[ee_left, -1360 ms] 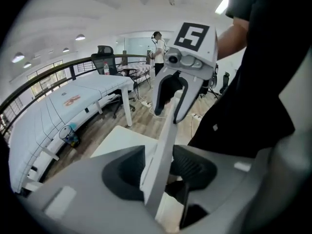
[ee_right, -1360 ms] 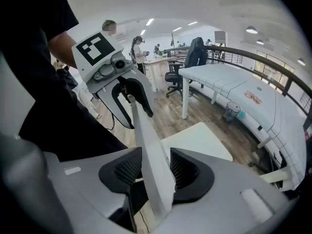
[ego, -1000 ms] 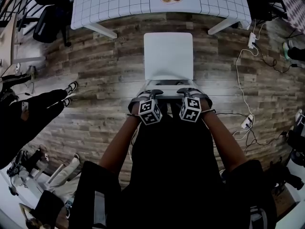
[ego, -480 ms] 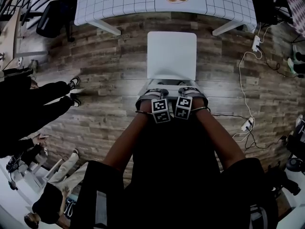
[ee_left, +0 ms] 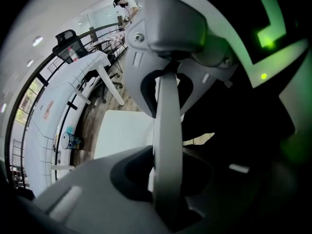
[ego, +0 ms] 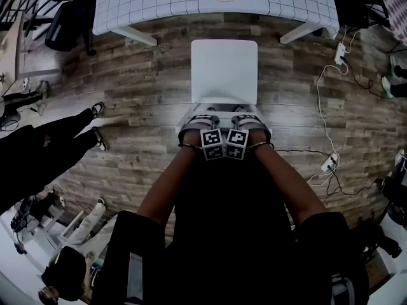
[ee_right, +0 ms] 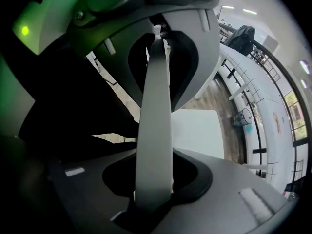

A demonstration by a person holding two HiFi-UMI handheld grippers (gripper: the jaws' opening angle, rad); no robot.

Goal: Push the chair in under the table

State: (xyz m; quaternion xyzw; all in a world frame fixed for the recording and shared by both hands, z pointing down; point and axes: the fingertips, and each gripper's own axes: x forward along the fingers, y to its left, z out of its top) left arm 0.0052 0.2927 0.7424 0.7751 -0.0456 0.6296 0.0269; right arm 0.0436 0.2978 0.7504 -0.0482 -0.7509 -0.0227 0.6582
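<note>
White chair (ego: 224, 72) stands on the plank floor (ego: 146, 94), pulled out from the gridded bench (ego: 159, 5), with a strip of floor showing between seat and bench edge. The left hand-held gripper (ego: 205, 115) and right hand-held gripper (ego: 245, 115) point down side by side at the chair's back. Their jaws have just been closing, and each pair is clenched on the top rail (ee_left: 166, 126).
</note>
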